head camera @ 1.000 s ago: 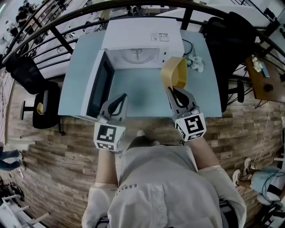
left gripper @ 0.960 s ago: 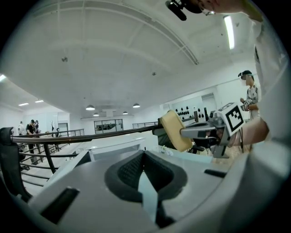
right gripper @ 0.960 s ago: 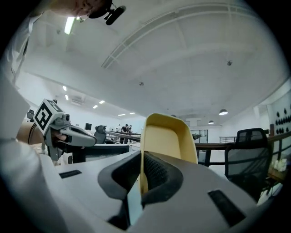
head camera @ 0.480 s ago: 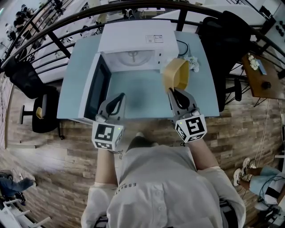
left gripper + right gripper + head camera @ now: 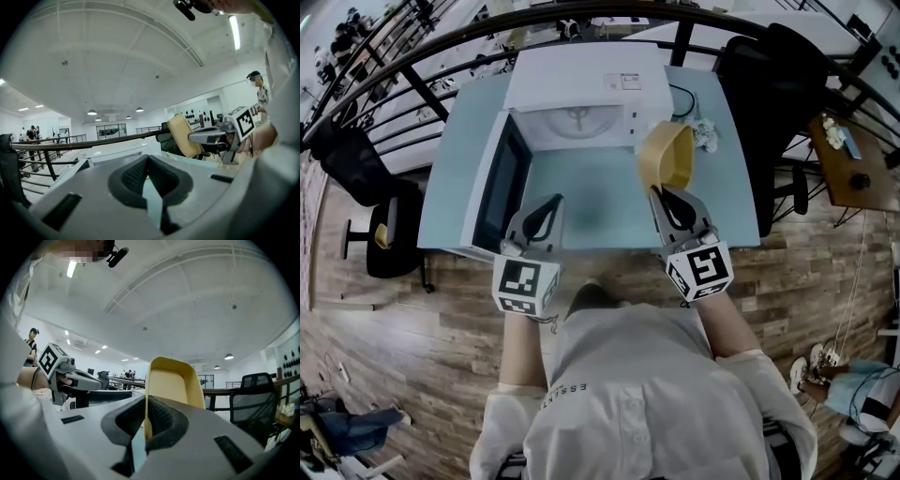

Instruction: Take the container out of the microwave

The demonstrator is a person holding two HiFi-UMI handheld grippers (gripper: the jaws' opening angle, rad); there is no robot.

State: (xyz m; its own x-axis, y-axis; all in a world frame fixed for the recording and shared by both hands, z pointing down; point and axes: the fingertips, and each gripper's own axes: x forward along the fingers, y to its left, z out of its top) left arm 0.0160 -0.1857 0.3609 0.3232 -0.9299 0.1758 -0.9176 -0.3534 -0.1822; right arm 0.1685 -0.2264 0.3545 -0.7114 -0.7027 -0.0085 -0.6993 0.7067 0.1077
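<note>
**Container out of the oven, not yet set down**

The right gripper (image 5: 662, 190) pinches the rim of the pale yellow plastic container (image 5: 667, 157), tilted above the light blue table (image 5: 600, 202) beside the open white microwave (image 5: 581, 84). The left gripper (image 5: 551, 206) is pressed together, empty. Level the container before lowering it; it is probably empty.

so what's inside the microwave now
Only its bare turntable shows inside the microwave; the yellow container is outside, held by the right gripper. The cavity's ceiling is hidden.
</note>
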